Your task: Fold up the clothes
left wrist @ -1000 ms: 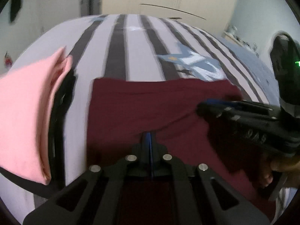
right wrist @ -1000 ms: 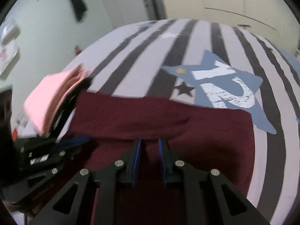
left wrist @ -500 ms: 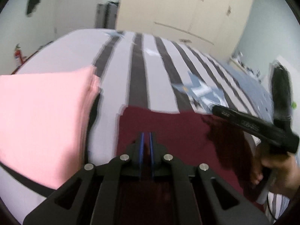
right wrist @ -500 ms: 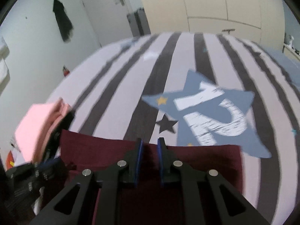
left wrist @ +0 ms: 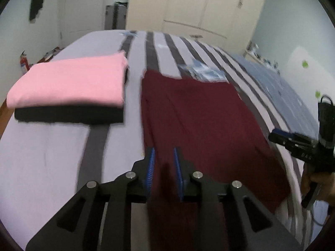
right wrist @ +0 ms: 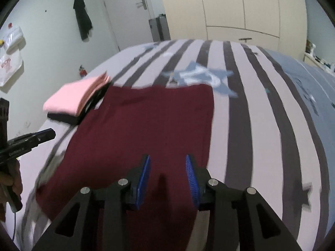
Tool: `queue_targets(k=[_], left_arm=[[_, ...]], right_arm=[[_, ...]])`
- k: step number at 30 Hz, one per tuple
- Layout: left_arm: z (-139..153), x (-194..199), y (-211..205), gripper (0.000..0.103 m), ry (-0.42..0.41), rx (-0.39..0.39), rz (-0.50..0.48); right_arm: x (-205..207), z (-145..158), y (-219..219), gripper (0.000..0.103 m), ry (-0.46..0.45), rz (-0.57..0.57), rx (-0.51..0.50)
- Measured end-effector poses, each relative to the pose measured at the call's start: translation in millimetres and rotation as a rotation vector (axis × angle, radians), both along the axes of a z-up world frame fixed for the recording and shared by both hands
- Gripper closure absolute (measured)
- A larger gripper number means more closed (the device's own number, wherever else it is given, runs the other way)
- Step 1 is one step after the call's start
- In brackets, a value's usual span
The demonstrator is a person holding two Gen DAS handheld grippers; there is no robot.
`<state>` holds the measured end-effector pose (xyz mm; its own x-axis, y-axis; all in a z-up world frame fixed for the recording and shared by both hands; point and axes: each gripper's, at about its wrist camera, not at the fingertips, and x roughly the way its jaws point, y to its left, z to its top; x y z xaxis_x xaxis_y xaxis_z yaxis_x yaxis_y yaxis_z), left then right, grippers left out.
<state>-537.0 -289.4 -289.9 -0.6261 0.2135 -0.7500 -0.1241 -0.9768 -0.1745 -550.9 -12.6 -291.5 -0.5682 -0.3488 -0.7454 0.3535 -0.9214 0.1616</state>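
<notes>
both tongs, left gripper (left wrist: 163, 168) and right gripper (right wrist: 167, 173), have just been opening and stand apart, nothing clamped; the maroon shirt (right wrist: 142, 129) lies flat on the bed (right wrist: 261, 125), right of the pink stack (left wrist: 69, 83); next grip both near corners evenly and keep the edges aligned

A striped bed (right wrist: 259, 125) with a blue star print (right wrist: 201, 77) lies ahead of the claw; cream wardrobes (right wrist: 240, 6), a door (right wrist: 125, 10) and a red fire extinguisher (left wrist: 24, 62) stand beyond.
</notes>
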Motion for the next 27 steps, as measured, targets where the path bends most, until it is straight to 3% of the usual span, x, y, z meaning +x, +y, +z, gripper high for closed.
queue_targets(k=[5,7,12,17,23,27], left_arm=[[-11,36,10,0.07,-0.041,-0.018,0.039],[-11,49,5,0.057,-0.057,-0.011,0.079],[-18,73,-7,0.045,-0.087,0.02,0.154],[-31,80,-10,0.042,-0.118,0.077,0.172],[-48,83,-19,0.037,-0.135,0.145,0.195],[-46,86,-21,0.037,-0.135,0.183,0.197]], right_arm=[[49,-15,19,0.064,-0.091,-0.068,-0.028],[62,-21,26,0.062,-0.119,-0.092,-0.035],[87,-34,40,0.055,-0.156,-0.144,-0.052],[98,-38,47,0.051,-0.163,-0.166,-0.1],[98,-46,46,0.038,-0.183,-0.176,-0.158],[97,-46,44,0.037,-0.194,-0.154,-0.2]])
